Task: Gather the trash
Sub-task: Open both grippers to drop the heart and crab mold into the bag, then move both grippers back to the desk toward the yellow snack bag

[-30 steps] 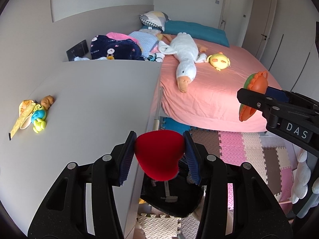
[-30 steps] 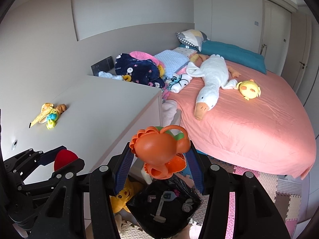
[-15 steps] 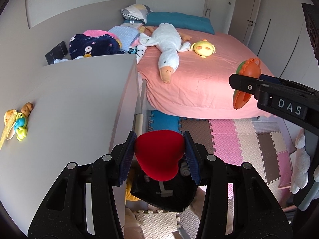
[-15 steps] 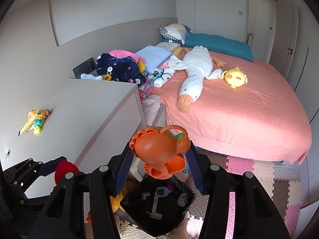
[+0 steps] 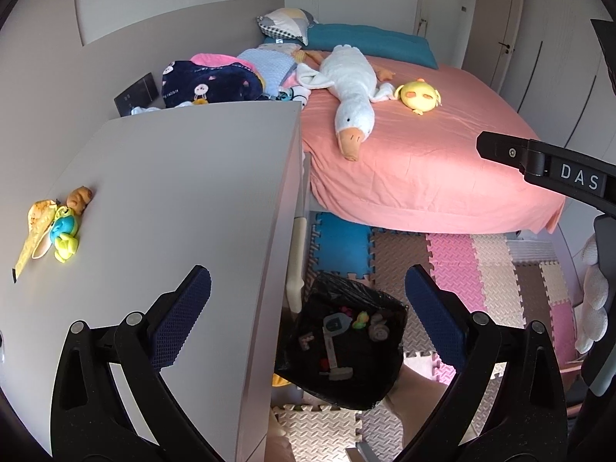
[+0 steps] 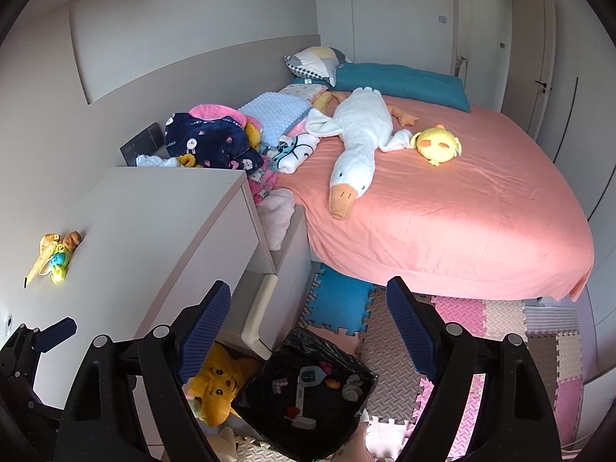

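A bin lined with a black bag (image 5: 342,342) (image 6: 308,392) stands on the floor beside the white dresser (image 5: 173,192), with several small items inside. My left gripper (image 5: 308,285) hangs above it, its jaws opening wide with nothing between them. My right gripper (image 6: 308,296) is also over the bin, its jaws opening and empty. One of its fingers (image 5: 539,165) shows at the right of the left wrist view. A yellow wrapper and small toys (image 5: 54,227) (image 6: 54,258) lie at the dresser's left edge.
A bed with a pink sheet (image 6: 442,223) carries a white goose plush (image 6: 358,146) and a yellow chick plush (image 6: 437,144). Clothes (image 6: 208,142) are piled behind the dresser. Foam mats (image 5: 462,269) cover the floor. A yellow plush (image 6: 219,389) lies by the bin.
Both grippers opened. The red piece is gone from the left jaws and the orange toy from the right jaws. Both views swung slightly while staying over the bin.
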